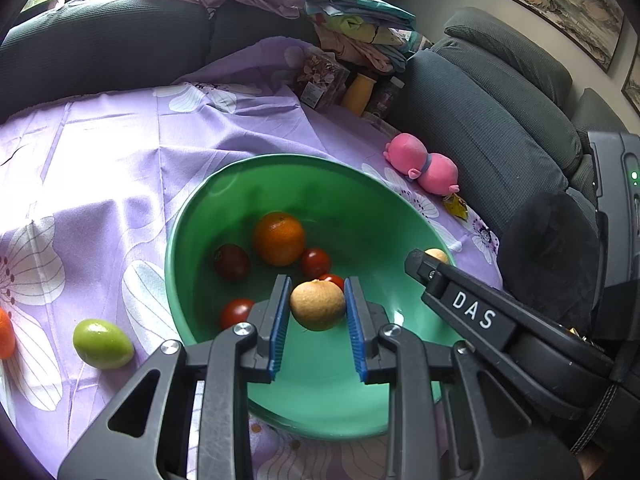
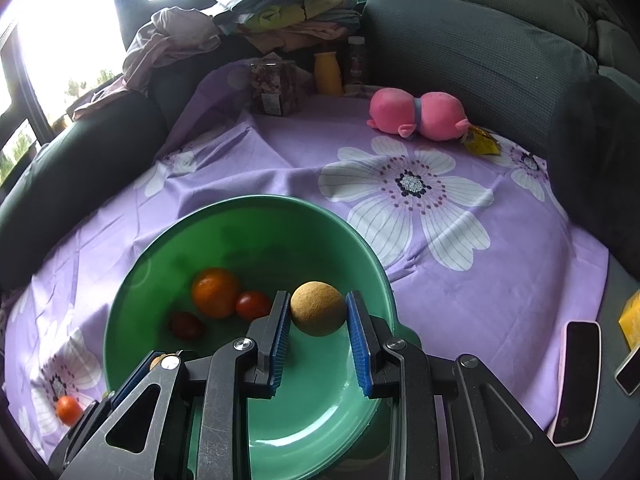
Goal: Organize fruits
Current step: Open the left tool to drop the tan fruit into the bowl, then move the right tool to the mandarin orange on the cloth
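Note:
A green bowl [image 1: 208, 216] [image 2: 132, 280] sits on a purple flowered cloth. In it lie an orange [image 1: 279, 238] [image 2: 215, 292] and several red tomatoes [image 1: 315, 263]. My left gripper [image 1: 318, 283] is shut on a small tan round fruit [image 1: 317, 306] above the bowl's near side. My right gripper [image 2: 318, 296] is shut on a second tan round fruit [image 2: 318, 309] over the bowl's right rim; it also shows in the left wrist view, right gripper [image 1: 424, 264]. On the cloth left of the bowl lie a green fruit [image 1: 103, 344] and another orange [image 1: 5, 338] [image 2: 69, 409].
A pink plush toy [image 1: 422, 162] [image 2: 418, 114] lies at the cloth's far right. A clear jar [image 2: 274, 88], a yellow bottle [image 2: 328, 74] and piled clothes [image 2: 280, 12] stand at the back. Dark sofa cushions ring the cloth. Two phones [image 2: 576, 380] lie at the right.

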`<state>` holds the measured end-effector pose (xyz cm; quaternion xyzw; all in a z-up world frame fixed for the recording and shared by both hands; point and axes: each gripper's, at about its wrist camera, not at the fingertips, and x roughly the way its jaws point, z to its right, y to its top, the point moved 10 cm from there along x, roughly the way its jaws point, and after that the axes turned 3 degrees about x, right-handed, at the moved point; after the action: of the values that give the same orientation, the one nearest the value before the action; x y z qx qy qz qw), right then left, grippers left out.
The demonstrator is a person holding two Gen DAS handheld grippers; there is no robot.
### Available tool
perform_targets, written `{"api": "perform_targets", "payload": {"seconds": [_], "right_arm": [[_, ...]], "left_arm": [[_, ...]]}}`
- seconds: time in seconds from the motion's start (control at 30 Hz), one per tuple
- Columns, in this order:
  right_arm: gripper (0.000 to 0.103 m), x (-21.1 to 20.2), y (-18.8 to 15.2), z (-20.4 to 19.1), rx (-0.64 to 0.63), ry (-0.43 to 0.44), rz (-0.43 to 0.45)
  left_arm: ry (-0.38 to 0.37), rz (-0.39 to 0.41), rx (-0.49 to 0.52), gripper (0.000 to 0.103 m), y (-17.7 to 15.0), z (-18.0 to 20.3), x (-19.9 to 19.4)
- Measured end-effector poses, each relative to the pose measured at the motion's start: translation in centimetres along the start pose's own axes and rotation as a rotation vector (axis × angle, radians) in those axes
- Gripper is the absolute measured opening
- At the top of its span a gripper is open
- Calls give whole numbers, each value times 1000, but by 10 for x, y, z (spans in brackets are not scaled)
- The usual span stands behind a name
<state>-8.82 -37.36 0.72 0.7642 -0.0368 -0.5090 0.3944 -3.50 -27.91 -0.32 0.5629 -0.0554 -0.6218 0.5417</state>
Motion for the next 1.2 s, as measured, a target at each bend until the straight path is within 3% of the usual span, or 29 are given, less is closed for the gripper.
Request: {"api": "perform_targets", "payload": {"seconds": [0.17, 0.33, 0.43, 0.63, 0.97, 1.2], "right_arm": [[31, 0, 1, -1, 0, 5, 1], [32, -8, 6, 0, -15, -12, 53], [41, -16, 11, 0, -17, -6, 92], [42, -26, 18, -4, -1, 41, 128], [42, -33, 21, -11, -8, 66, 155], [42, -43, 22, -27, -26, 128, 175]], "left_arm": [[2, 1, 1, 28, 0, 0, 0], [31, 28, 23, 45, 5, 2, -6], [36, 49, 33, 47, 9, 4, -12], [48, 78, 34, 56, 14, 3, -23], [59, 92, 31, 57, 18, 1, -33], [81, 125, 2, 63, 21, -13, -54]]}}
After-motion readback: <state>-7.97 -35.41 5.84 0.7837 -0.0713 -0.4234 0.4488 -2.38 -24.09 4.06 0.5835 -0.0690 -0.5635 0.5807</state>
